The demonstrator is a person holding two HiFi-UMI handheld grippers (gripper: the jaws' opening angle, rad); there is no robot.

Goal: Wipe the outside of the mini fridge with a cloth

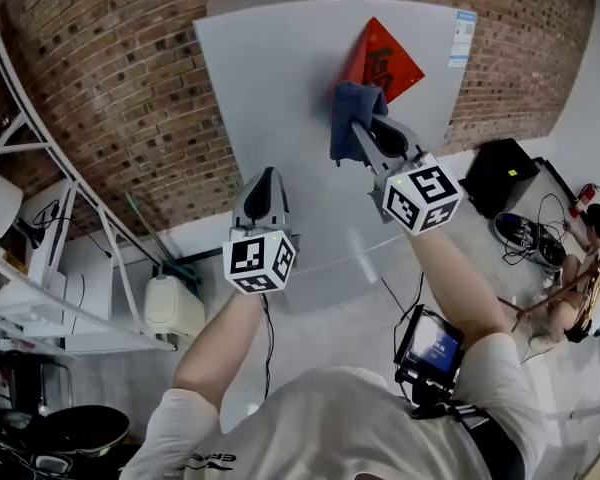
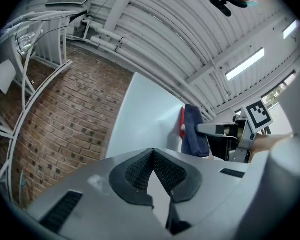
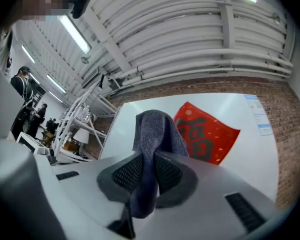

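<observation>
Biggest thing ahead of us is the brick wall (image 1: 110, 88), and the mini fridge (image 1: 280, 88) stands in front of it on the pale floor (image 1: 320, 318), its flat grey face towards both tools. There's white shelving (image 1: 40, 238) off to the left of the left hand-held gripper (image 1: 263, 183). That one's clenched with nothing in it, tips meeting, close to the fridge face. The right hand-held gripper (image 1: 365, 128) is clamped on the blue cloth (image 1: 352, 108). The cloth is folded over the tips, its long axis in line with the jaws, up against the fridge just beside the red sticker (image 1: 385, 63).
</observation>
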